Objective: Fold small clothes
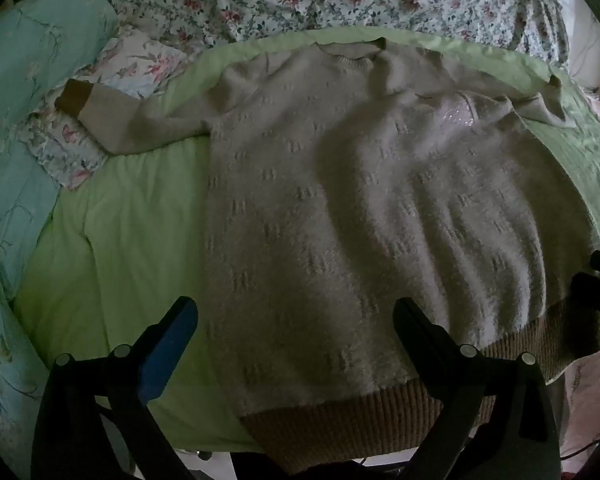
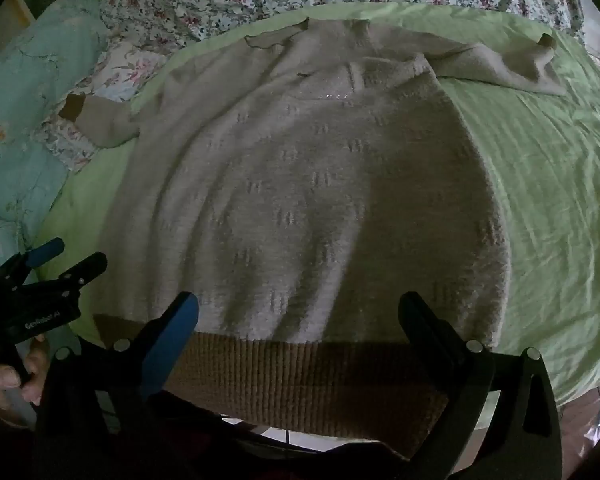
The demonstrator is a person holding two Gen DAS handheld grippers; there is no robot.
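Presently the sweater point(image 1: 340, 200) lies flat and unfolded on the green sheet point(image 1: 140, 220), the left gripper point(image 1: 296, 320) and right gripper point(image 2: 300, 316) both gaping wide and empty over its near hem point(image 2: 300, 376); the next move likely calls for pinching that hem.

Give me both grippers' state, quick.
Left gripper: jaws open, holding nothing, above the sweater.
Right gripper: jaws open, holding nothing, above the sweater's brown hem.
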